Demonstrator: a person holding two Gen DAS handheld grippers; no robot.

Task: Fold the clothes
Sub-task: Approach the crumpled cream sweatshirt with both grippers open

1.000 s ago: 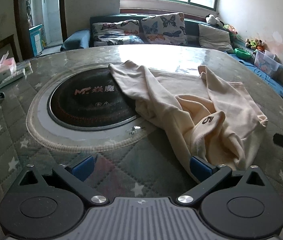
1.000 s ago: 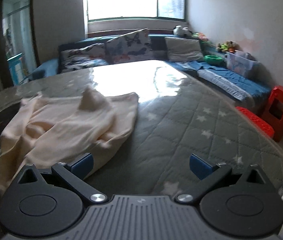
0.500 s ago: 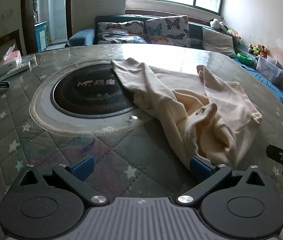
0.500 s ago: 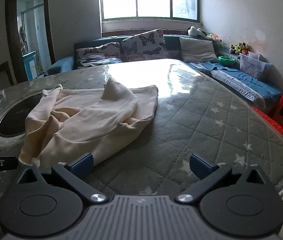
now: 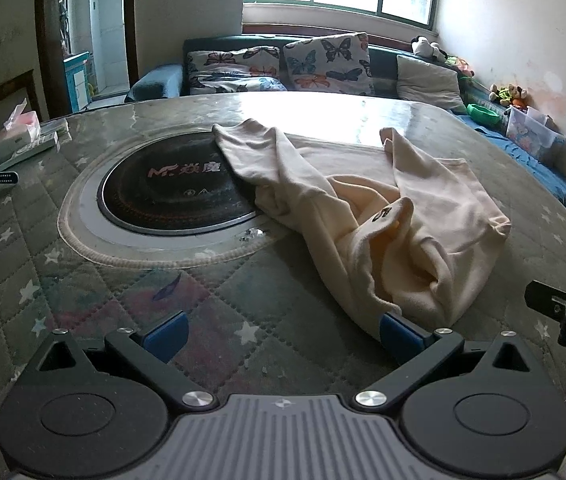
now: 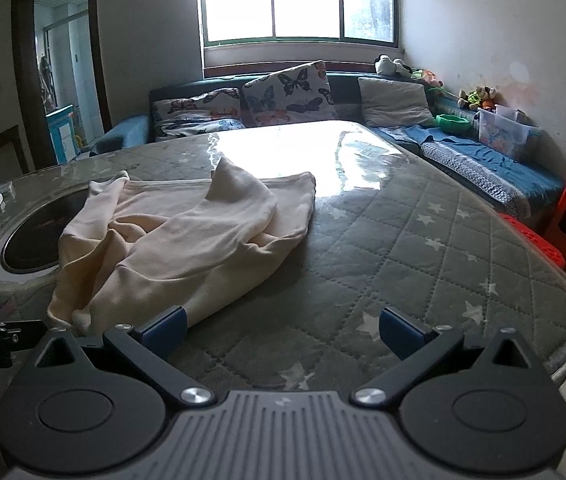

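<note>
Garment: cream top (image 5: 383, 208) lies crumpled before you on the quilted table (image 5: 123, 280).
Left gripper (image 5: 281, 330): your fingers spread, empty.
Right gripper (image 6: 281, 330): spread, empty.

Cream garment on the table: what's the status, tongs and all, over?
Left tongs open, empty. Right tongs open, empty. Cream garment crumpled, unfolded, partly over the black round plate. Nothing in the way.

- A table (image 5: 283, 352) with a quilted, star-patterned cover carries everything.
- A crumpled cream garment (image 5: 403, 216) lies mid-table, one part over the round black cooktop (image 5: 171, 196).
- A tissue box (image 5: 17, 132) sits near the left edge.
</note>
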